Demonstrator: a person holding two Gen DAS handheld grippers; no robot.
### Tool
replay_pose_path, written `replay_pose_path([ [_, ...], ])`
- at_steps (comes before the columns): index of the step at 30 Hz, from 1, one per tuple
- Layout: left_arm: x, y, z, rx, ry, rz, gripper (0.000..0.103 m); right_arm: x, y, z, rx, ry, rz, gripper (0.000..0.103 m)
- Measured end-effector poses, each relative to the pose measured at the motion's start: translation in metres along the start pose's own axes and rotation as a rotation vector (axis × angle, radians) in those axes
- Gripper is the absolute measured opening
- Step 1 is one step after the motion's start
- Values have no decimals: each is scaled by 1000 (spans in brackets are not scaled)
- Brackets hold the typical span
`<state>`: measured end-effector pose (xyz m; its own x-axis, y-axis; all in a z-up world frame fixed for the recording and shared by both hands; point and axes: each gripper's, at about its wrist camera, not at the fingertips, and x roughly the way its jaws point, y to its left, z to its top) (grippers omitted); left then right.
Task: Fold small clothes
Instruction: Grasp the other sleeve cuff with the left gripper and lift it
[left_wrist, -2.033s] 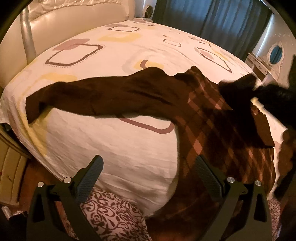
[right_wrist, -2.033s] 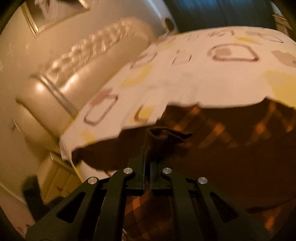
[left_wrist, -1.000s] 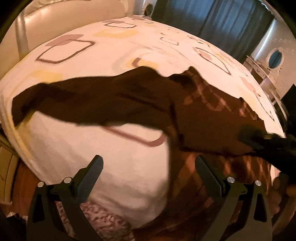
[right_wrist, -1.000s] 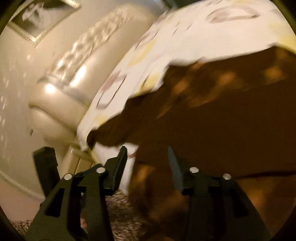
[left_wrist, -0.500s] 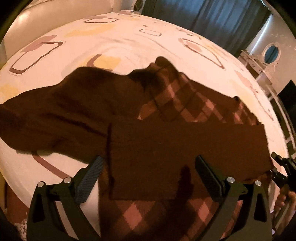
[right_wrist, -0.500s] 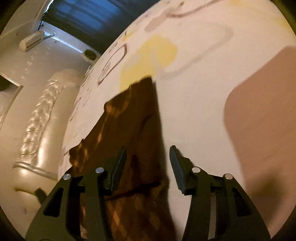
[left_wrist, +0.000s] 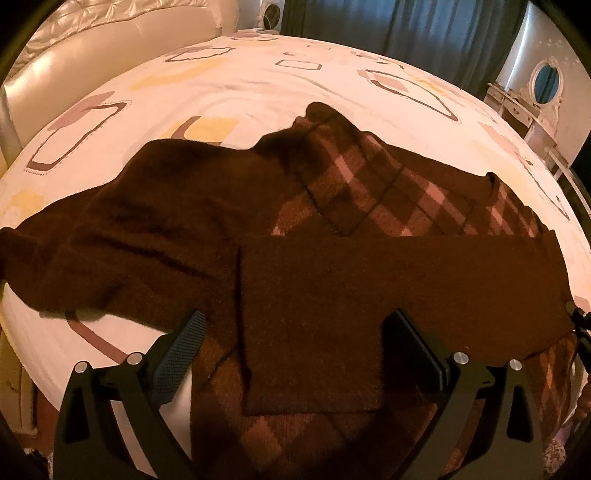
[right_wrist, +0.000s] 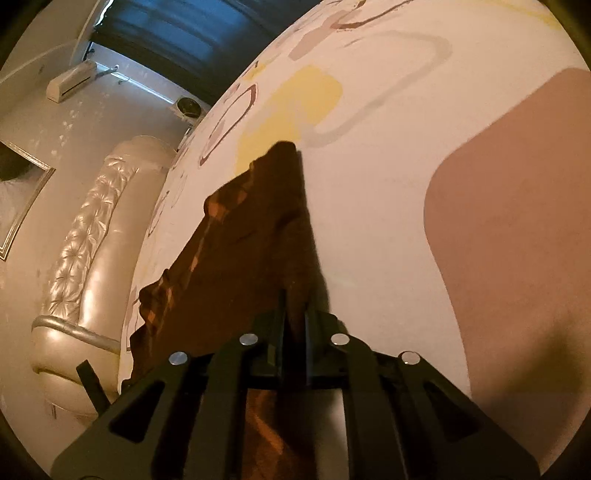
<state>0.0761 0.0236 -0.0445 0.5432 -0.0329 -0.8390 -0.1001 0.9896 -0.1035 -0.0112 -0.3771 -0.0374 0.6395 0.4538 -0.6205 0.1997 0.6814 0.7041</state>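
Brown knitwear lies across the bed in front of you: the sweater (left_wrist: 207, 225) runs its long axis from the left edge of the left wrist view to the right edge, with one sleeve (left_wrist: 74, 258) stretched out to the left and the other sleeve (left_wrist: 388, 295) folded flat across the checked body as a plain dark band, its squared end pointing toward the lower middle of the frame. The collar points toward the upper middle. Your left gripper (left_wrist: 295, 350) hovers over that folded band with its jaws spread wide and nothing pinched between them. Your right gripper (right_wrist: 294, 325) sits at the right edge of the garment; its jaws are closing and nearly together, with a fold of the brown knit between the pads. In the right wrist view the garment narrows away from you toward the upper middle of the frame.

Under everything is the bed sheet (left_wrist: 258, 85), white with yellow patches and brown rounded rectangles. A padded cream headboard (left_wrist: 110, 40) fills the upper left, dark blue curtains (left_wrist: 406, 33) the top, and a white dressing table with an oval mirror (left_wrist: 546, 81) the upper right. An air conditioner (right_wrist: 72, 83) hangs on the wall in the upper left of the right wrist view.
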Motion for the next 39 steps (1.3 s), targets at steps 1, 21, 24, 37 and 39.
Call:
replay_pose_path([
  [1,0,1,0,1,0,-2,99,-5,1,2,6,-22,-4,13],
  [21,4,0,4,-2,-7,-7,99,86,13,110,-23,53,-51,7],
  [24,5,0,5,-4,-8,-6,99,85,9,114,-19,15,-68,7],
  [37,6,9,7,15,7,-43,99,73,119,-11,-195,96,176,40],
  [39,5,11,7,26,13,-60,99,90,125,-43,-178,190,242,42],
])
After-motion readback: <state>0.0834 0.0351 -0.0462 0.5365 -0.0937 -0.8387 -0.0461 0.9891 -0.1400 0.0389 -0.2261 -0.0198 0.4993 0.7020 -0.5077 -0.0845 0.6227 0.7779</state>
